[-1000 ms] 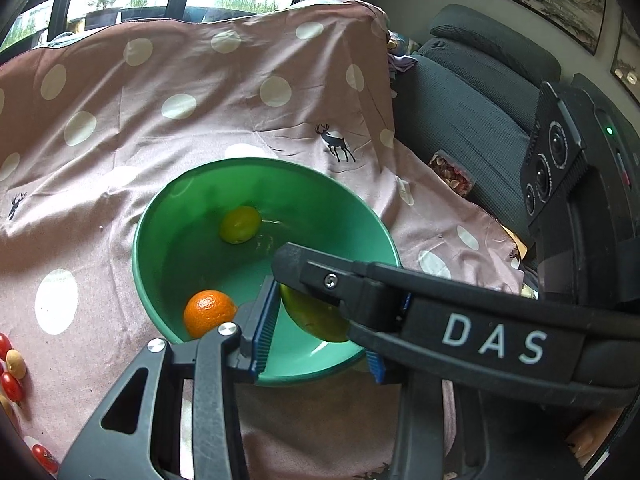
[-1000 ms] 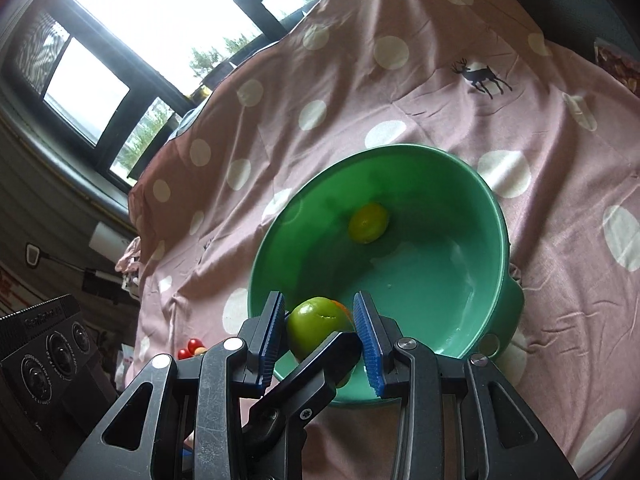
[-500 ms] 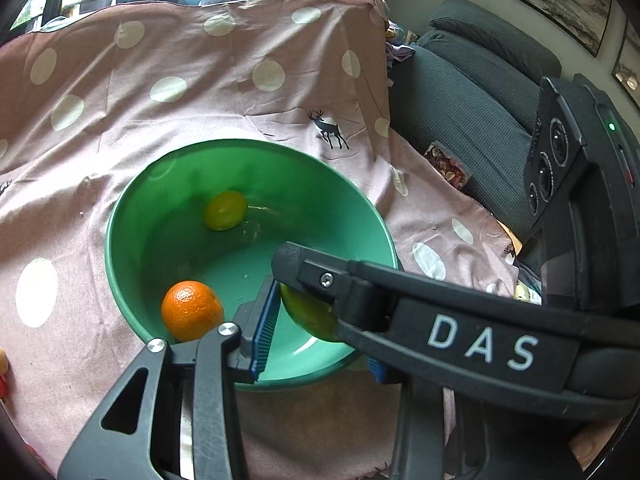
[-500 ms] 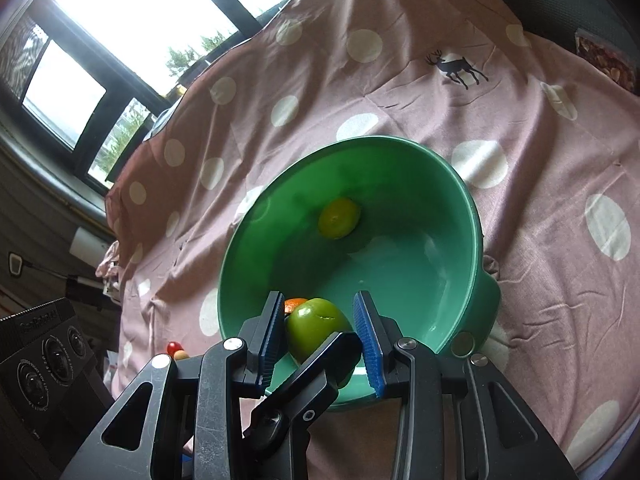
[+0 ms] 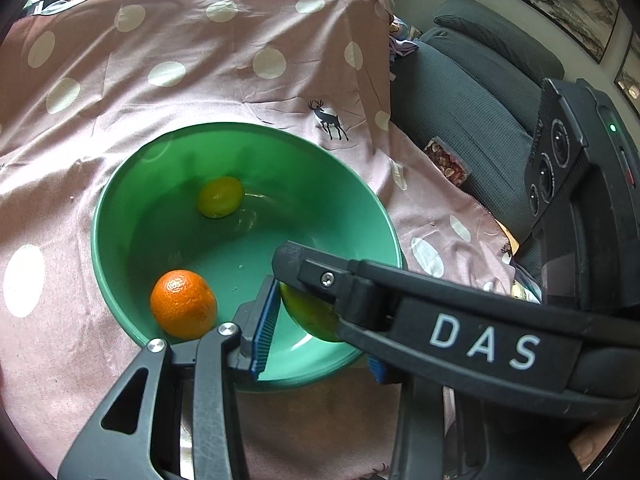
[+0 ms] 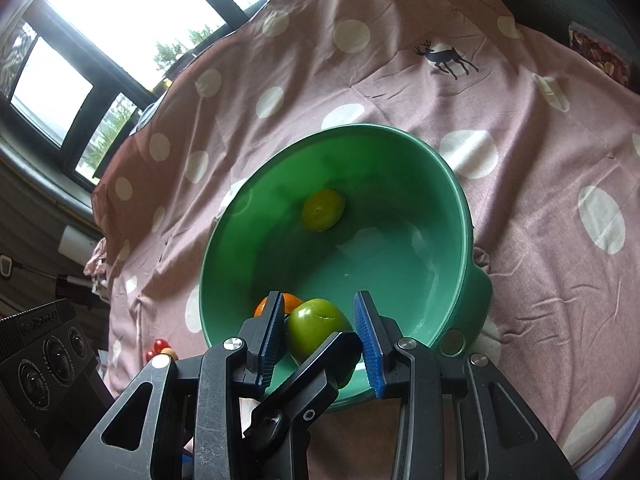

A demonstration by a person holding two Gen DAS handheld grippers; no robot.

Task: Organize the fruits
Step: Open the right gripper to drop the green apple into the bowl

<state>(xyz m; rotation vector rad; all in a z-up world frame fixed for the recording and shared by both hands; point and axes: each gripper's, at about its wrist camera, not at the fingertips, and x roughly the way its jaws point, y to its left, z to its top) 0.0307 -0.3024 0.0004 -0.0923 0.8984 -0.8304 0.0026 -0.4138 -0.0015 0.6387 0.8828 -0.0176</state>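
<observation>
Pink polka-dot cloth covers the counter beside a dark sofa; a green bowl sits on it. Inside the bowl lie an orange near the front wall and a yellow-green citrus toward the back.

A green fruit is over the bowl's near rim, between the blue pads of the right gripper, jaws narrow and holding it. The left gripper crosses the right one with its jaws around the same fruit; whether its pads press cannot be told.

Step in hand: placing the green fruit. Next move, by judgement: lower into the bowl, then widen the jaws, clear of the orange.
</observation>
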